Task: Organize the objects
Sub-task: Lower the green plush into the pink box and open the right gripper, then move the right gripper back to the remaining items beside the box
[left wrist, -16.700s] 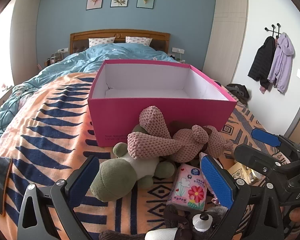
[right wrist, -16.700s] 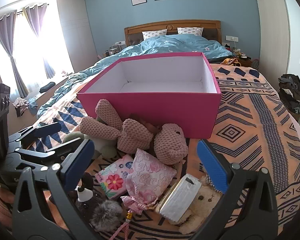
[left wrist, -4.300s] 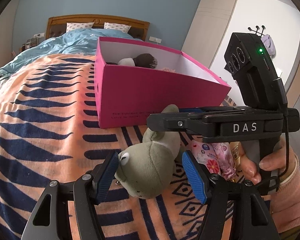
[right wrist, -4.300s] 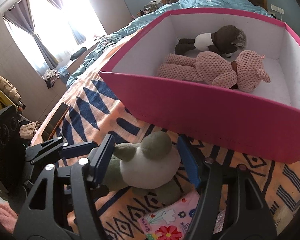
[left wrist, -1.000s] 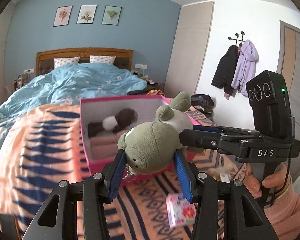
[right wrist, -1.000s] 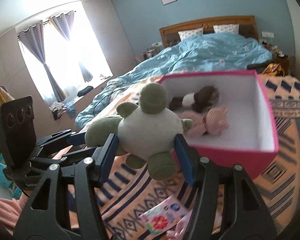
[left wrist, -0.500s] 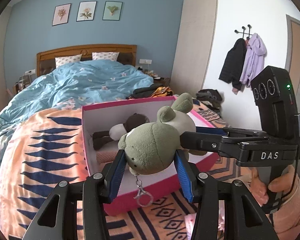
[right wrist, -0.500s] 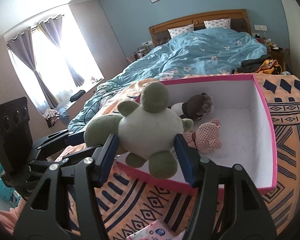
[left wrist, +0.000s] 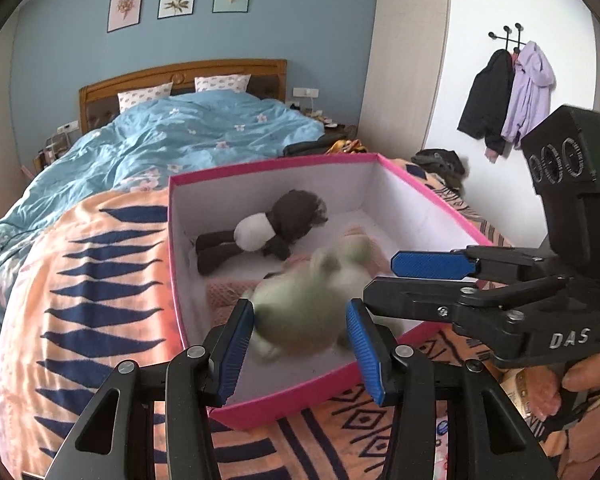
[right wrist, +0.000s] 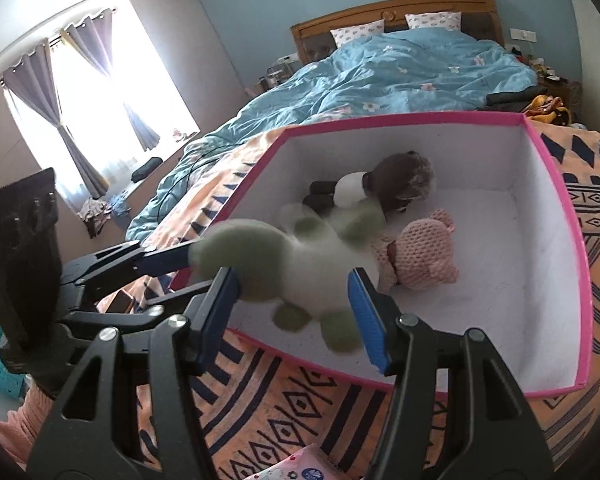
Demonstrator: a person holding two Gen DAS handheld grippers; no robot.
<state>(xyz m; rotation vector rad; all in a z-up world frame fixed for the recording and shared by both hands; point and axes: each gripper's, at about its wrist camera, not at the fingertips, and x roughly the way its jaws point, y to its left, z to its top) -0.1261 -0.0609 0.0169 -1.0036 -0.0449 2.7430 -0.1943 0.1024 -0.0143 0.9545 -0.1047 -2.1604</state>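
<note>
The green plush frog (left wrist: 304,312) is blurred, falling free into the pink box (left wrist: 284,404) between my two grippers; it also shows in the right wrist view (right wrist: 300,276). My left gripper (left wrist: 300,352) is open just above the box's near wall. My right gripper (right wrist: 296,316) is open over the box (right wrist: 556,248) too. A brown and white plush (left wrist: 264,232) and a pink knitted plush (right wrist: 424,256) lie inside the box.
The box sits on an orange and navy patterned blanket (left wrist: 92,280) on a bed with a blue duvet (left wrist: 188,140). A floral tissue pack (right wrist: 300,464) lies on the blanket before the box. A phone (right wrist: 120,300) lies at the left.
Both grippers have opened and let go of the green frog, which now drops into the box. Both grippers have come closer over the box.
</note>
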